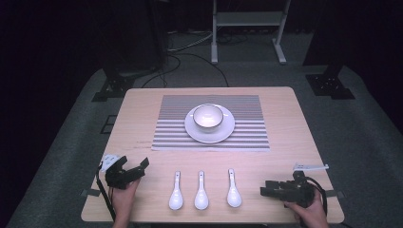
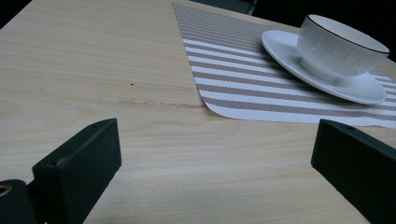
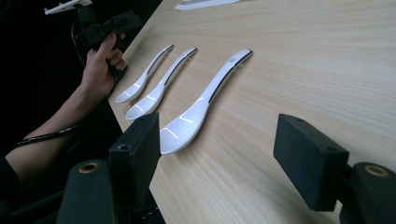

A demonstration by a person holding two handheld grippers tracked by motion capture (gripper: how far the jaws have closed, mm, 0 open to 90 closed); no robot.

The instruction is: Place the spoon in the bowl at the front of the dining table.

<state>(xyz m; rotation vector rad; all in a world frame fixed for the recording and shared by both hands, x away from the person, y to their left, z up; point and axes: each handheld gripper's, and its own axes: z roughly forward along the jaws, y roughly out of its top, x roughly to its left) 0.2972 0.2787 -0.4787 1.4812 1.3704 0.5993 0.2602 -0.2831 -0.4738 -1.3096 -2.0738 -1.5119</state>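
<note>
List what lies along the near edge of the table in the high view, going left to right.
Left claw → first spoon → middle spoon → third spoon → right claw, all on the table.

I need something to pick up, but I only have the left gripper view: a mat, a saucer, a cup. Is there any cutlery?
Observer: Yes, three white spoons lie in a row on the near side of the mat.
Operator: How are they turned?
Observer: Handles point toward the mat, bowls toward the person.
Operator: Which tongs face them?
Observer: The right tongs; the rightmost spoon lies just ahead of them.
Operator: Are those tongs free?
Observer: Yes, open with nothing between them.
</note>
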